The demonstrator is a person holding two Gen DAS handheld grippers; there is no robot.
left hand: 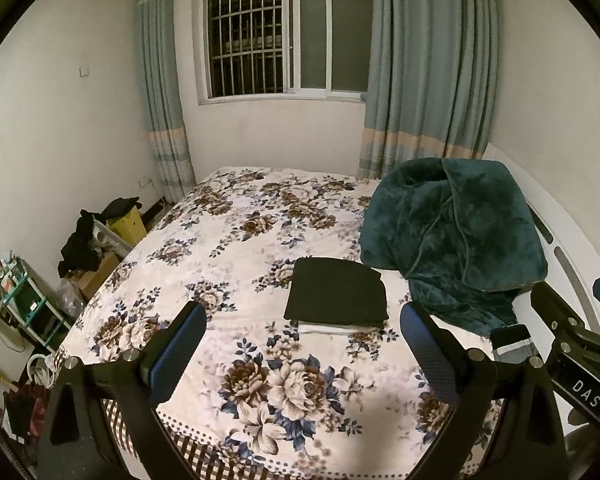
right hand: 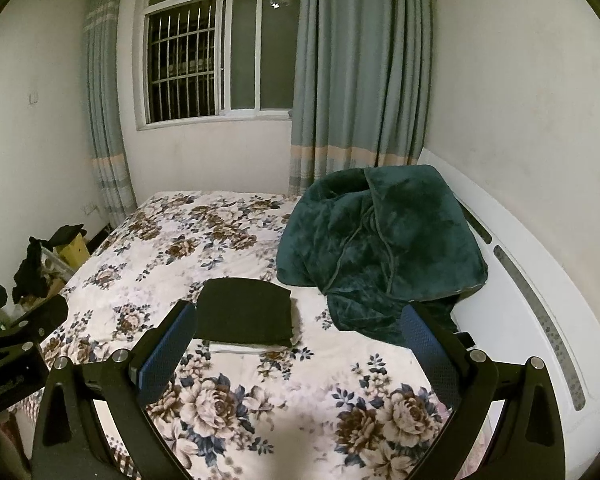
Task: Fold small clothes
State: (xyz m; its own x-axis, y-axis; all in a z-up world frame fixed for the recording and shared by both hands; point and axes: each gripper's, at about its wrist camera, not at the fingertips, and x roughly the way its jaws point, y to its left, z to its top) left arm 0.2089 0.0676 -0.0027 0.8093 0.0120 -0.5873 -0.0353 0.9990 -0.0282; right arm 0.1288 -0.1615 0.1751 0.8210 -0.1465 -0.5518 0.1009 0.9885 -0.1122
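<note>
Folded black garment (left hand: 336, 294) lies mid-frame on the bed (left hand: 236, 240), ahead of both empty, spread tools, left tool (left hand: 300, 344) and right tool (right hand: 300, 344) about equally near.

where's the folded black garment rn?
The folded black garment lies mid-bed on the floral bedspread atop a folded white piece, just left of the teal blanket, ahead of both open grippers.
</note>
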